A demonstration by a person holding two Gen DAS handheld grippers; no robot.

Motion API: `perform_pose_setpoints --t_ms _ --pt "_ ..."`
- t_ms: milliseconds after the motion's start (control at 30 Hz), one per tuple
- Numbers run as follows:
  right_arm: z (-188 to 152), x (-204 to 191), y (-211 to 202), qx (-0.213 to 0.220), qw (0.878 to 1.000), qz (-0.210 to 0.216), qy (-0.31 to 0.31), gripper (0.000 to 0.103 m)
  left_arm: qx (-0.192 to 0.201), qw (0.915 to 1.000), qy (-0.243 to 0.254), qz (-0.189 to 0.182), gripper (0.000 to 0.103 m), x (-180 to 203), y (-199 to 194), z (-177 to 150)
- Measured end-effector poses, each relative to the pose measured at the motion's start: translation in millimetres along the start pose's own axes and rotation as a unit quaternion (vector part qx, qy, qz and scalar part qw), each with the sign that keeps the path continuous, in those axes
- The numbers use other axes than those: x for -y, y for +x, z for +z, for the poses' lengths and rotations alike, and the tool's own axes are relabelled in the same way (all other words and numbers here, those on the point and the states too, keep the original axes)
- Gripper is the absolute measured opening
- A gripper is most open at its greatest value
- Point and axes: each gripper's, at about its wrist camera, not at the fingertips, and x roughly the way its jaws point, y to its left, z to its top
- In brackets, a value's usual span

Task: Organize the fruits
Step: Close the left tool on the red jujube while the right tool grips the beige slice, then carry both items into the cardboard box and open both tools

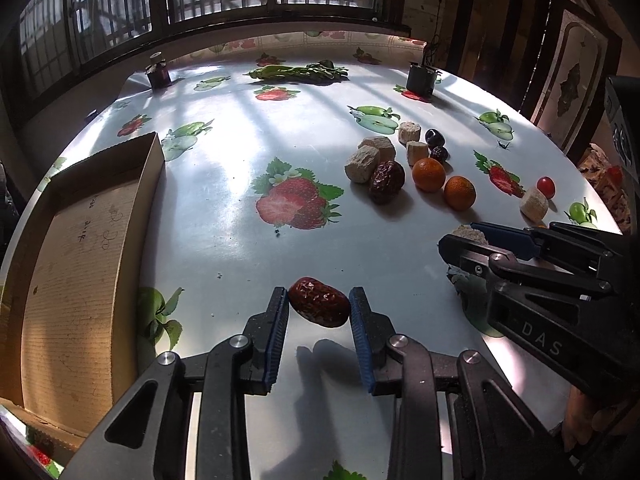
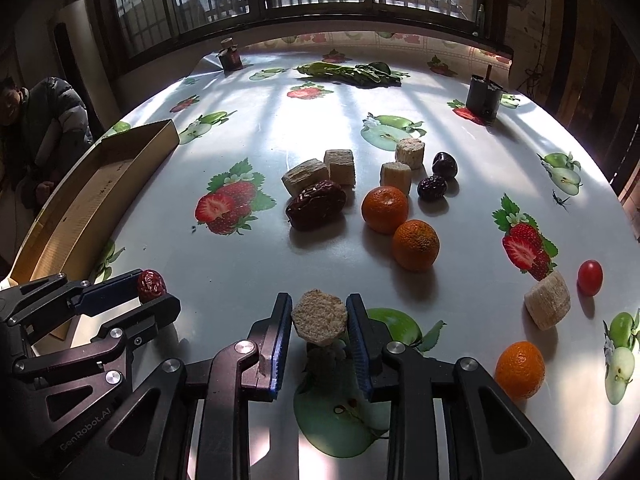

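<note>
My left gripper (image 1: 319, 295) is shut on a wrinkled red date (image 1: 320, 308), which hangs just above the fruit-print tablecloth (image 1: 240, 252) and casts a shadow below. The right wrist view shows that gripper (image 2: 138, 292) at the lower left with the date (image 2: 152, 285) at its tips. My right gripper (image 2: 319, 305) is shut on a round beige sugarcane chunk (image 2: 319, 317), held slightly off the cloth. In the left wrist view it (image 1: 474, 238) enters from the right with the chunk (image 1: 466, 231) partly hidden between its fingers.
An open cardboard box (image 1: 80, 260) lies at the left table edge. Mid-table are a dark date (image 2: 316, 204), three oranges (image 2: 385, 209), several beige chunks (image 2: 340, 166), two dark fruits (image 2: 432, 188) and a cherry tomato (image 2: 590, 277). Greens (image 2: 352, 72), a jar (image 2: 230, 56) and a dark cup (image 2: 484, 96) stand at the back. A person (image 2: 44, 128) sits far left.
</note>
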Motion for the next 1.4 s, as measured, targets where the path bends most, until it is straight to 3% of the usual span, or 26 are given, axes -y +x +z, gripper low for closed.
perform_pose_setpoints --t_ms 267,400,500,667,900,1100,1267,1333,1367,1400 --pt "5 -20 -34 0.031 0.999 0.002 -0.01 0.03 0.049 0.9985 -0.01 0.022 0.03 -15 -41 1" --pt "18 -42 -49 0.047 0.998 0.028 -0.022 0.03 0.077 0.9951 -0.037 0.049 0.03 -51 -69 5" --pt "32 -66 -56 0.057 0.996 0.063 -0.035 0.03 0.086 0.9907 -0.052 0.091 0.03 -88 -85 4" --pt "54 -121 -50 0.055 0.988 0.132 -0.058 0.03 0.065 0.9811 -0.08 0.164 0.03 -158 -87 -6" --pt "50 -213 1 0.002 0.976 0.186 -0.109 0.03 0.011 0.9745 -0.121 0.189 0.03 -221 -67 -35" --pt "29 -255 44 -0.044 0.973 0.181 -0.14 0.03 -0.012 0.9713 -0.136 0.195 0.03 -239 -55 -50" --pt "19 -267 53 -0.051 0.971 0.17 -0.159 0.031 -0.023 0.9705 -0.149 0.188 0.03 -245 -49 -58" --pt "17 -270 52 -0.046 0.971 0.169 -0.165 0.031 -0.027 0.9702 -0.153 0.186 0.034 -245 -49 -60" --pt "18 -271 51 -0.045 0.97 0.17 -0.166 0.031 -0.028 0.9698 -0.157 0.184 0.041 -246 -50 -61" --pt "17 -273 50 -0.045 0.97 0.171 -0.167 0.031 -0.026 0.97 -0.162 0.179 0.043 -247 -53 -61"
